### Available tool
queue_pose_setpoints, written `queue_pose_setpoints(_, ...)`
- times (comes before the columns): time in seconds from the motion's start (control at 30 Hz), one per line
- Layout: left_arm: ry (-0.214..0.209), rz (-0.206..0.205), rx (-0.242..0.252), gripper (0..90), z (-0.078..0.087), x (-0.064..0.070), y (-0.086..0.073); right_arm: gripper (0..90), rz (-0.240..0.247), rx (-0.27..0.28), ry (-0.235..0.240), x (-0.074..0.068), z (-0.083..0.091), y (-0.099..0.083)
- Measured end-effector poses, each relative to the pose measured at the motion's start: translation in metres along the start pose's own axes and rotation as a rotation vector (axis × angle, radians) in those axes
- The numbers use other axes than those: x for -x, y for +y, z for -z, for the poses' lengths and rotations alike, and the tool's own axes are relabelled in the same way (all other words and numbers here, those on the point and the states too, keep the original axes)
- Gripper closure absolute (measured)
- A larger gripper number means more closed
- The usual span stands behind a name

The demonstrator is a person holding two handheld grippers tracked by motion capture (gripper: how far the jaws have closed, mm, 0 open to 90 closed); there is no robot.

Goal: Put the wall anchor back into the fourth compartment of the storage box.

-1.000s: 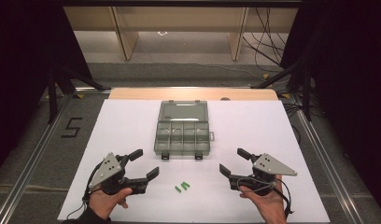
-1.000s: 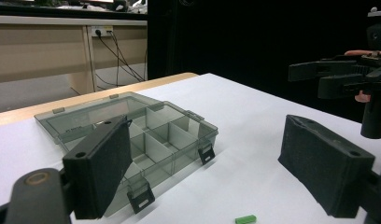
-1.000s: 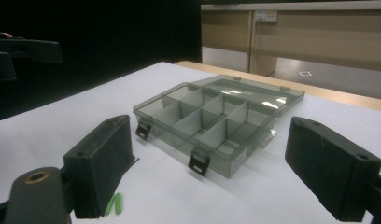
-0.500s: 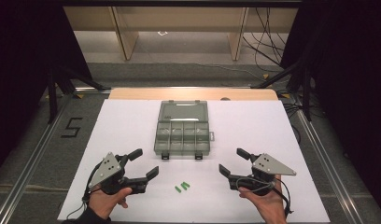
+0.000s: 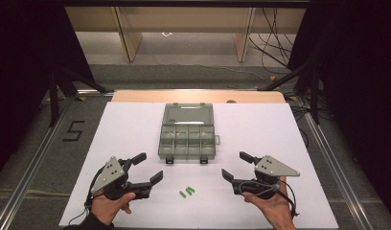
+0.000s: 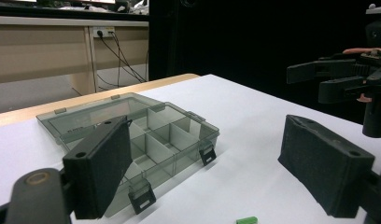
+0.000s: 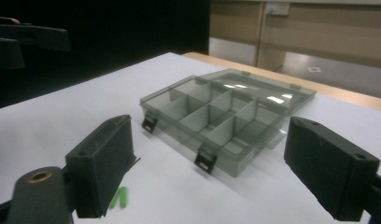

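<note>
On my high view the clear grey compartment box (image 5: 188,133) sits in the middle of the white worktop (image 5: 126,129), lid laid open flat away from me. The tray part nearest me is split by dividers into two rows of cells, and every cell I can see into looks bare. Two dark latches hang off its front edge. On the lid I can make out a small pale mark, too blurred to read.

My left tongs (image 5: 146,167) hover over the near left of the worktop, jaws wide apart with nothing between them. My right tongs (image 5: 235,166) hover on the near right, jaws likewise spread and holding nothing. Both point inward toward the box.

Between the two tongs, just in front of the box and apart from it, lie the small green pieces (image 5: 187,192) on the bare worktop; I count two or three, side by side. In the left gripper view one green piece (image 6: 247,220) peeks in at the bottom edge.

On the floor left of the worktop is a black number "5" (image 5: 73,130).
</note>
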State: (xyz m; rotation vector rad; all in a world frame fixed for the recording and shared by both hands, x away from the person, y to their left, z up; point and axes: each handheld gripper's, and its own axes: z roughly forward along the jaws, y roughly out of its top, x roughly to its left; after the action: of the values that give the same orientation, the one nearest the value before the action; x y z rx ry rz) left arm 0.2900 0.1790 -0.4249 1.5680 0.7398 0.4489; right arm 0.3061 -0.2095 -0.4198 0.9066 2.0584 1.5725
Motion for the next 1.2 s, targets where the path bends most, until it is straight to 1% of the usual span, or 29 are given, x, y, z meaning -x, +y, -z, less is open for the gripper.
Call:
queue_pose_setpoints(0.07,0.0,-0.002,-0.004,16.0,0.0,0.0,0.0,18.2,0.013,-0.02,0.006,0.0,-0.002,0.003)
queue_pose_setpoints(0.1,-0.005,-0.008,-0.002,16.0,0.0,0.0,0.0,18.4,0.022,-0.029,0.001,-0.001,-0.003,0.004)
queue_pose_setpoints(0.13,-0.005,-0.008,-0.002,16.0,0.0,0.0,0.0,19.1,0.021,-0.039,0.007,-0.001,-0.004,0.005)
queue_pose_setpoints(0.17,-0.005,-0.007,-0.001,16.0,0.0,0.0,0.0,19.2,0.027,-0.048,0.003,-0.001,-0.005,0.005)
queue_pose_setpoints(0.2,-0.003,-0.007,-0.003,16.0,0.0,0.0,0.0,19.3,0.045,-0.054,-0.006,0.0,-0.006,0.006)
queue_pose_setpoints(0.23,0.001,-0.001,-0.005,16.0,0.0,0.0,0.0,19.7,0.042,-0.069,-0.001,0.0,-0.007,0.007)
queue_pose_setpoints(0.3,0.001,-0.002,-0.004,16.1,0.0,0.0,0.0,19.9,0.044,-0.089,0.014,-0.001,-0.01,0.009)
queue_pose_setpoints(0.33,0.001,-0.002,-0.004,16.1,0.0,0.0,0.0,20.0,0.062,-0.092,0.007,-0.001,-0.011,0.01)
queue_pose_setpoints(0.37,0.001,-0.002,-0.005,16.1,0.0,0.0,0.0,20.7,0.068,-0.09,0.01,-0.002,-0.014,0.011)
queue_pose_setpoints(0.4,-0.002,-0.008,-0.005,16.1,0.0,0.0,0.0,21.6,0.071,-0.119,0.013,-0.003,-0.014,0.013)
queue_pose_setpoints(0.43,-0.002,-0.008,-0.005,16.1,0.0,0.0,0.0,21.6,0.071,-0.119,0.013,-0.003,-0.014,0.013)
queue_pose_setpoints(0.47,-0.002,-0.008,-0.005,16.1,0.0,0.0,0.0,23.1,0.109,-0.132,0.021,-0.005,-0.02,0.016)
queue_pose_setpoints(0.5,-0.002,-0.008,-0.005,16.1,0.0,0.0,0.0,23.8,0.118,-0.148,0.028,-0.007,-0.022,0.018)
queue_pose_setpoints(0.53,-0.002,-0.008,-0.004,16.1,0.0,0.0,0.0,23.8,0.118,-0.148,0.028,-0.007,-0.022,0.018)
queue_pose_setpoints(0.57,0.002,-0.002,-0.005,16.1,0.0,0.0,0.0,25.9,0.157,-0.186,0.027,-0.011,-0.028,0.021)
queue_pose_setpoints(0.6,0.002,-0.003,-0.004,16.1,0.0,0.0,0.0,26.2,0.176,-0.216,0.031,-0.012,-0.032,0.023)
queue_pose_setpoints(0.67,0.002,-0.004,-0.003,16.1,0.001,0.0,0.0,27.6,0.207,-0.255,0.029,-0.015,-0.039,0.027)
queue_pose_setpoints(0.77,0.002,-0.003,-0.002,16.1,0.001,0.0,0.0,29.5,0.209,-0.299,0.051,-0.018,-0.048,0.032)
queue_pose_setpoints(0.83,0.002,-0.003,-0.002,16.1,0.001,0.0,0.0,32.1,0.231,-0.334,0.058,-0.02,-0.054,0.034)
queue_pose_setpoints(0.87,0.001,-0.004,-0.002,16.1,0.001,0.0,0.0,32.9,0.235,-0.366,0.067,-0.022,-0.057,0.035)
queue_pose_setpoints(0.93,0.001,-0.005,-0.002,16.2,0.001,0.0,0.0,34.9,0.239,-0.41,0.08,-0.026,-0.063,0.036)
queue_pose_setpoints(1.0,0.001,-0.005,-0.002,16.1,0.001,0.0,0.0,36.5,0.251,-0.45,0.097,-0.029,-0.07,0.035)
queue_pose_setpoints(1.03,0.001,-0.004,-0.002,16.2,0.001,0.0,0.0,37.5,0.245,-0.459,0.097,-0.032,-0.074,0.033)
queue_pose_setpoints(1.07,0.001,-0.004,-0.002,16.2,0.001,0.0,0.0,38.4,0.253,-0.479,0.101,-0.033,-0.077,0.032)
queue_pose_setpoints(1.1,0.001,-0.004,-0.002,16.2,0.001,0.0,0.0,38.4,0.253,-0.479,0.101,-0.033,-0.077,0.032)
queue_pose_setpoints(1.13,0.001,-0.004,-0.002,16.1,0.001,0.0,0.0,39.9,0.259,-0.522,0.126,-0.038,-0.085,0.029)
queue_pose_setpoints(1.17,0.001,-0.004,-0.001,16.2,0.001,0.0,0.0,41.0,0.265,-0.531,0.126,-0.04,-0.089,0.027)
queue_pose_setpoints(1.2,0.0,-0.004,-0.001,16.2,0.001,0.0,0.0,42.1,0.263,-0.556,0.141,-0.042,-0.092,0.026)
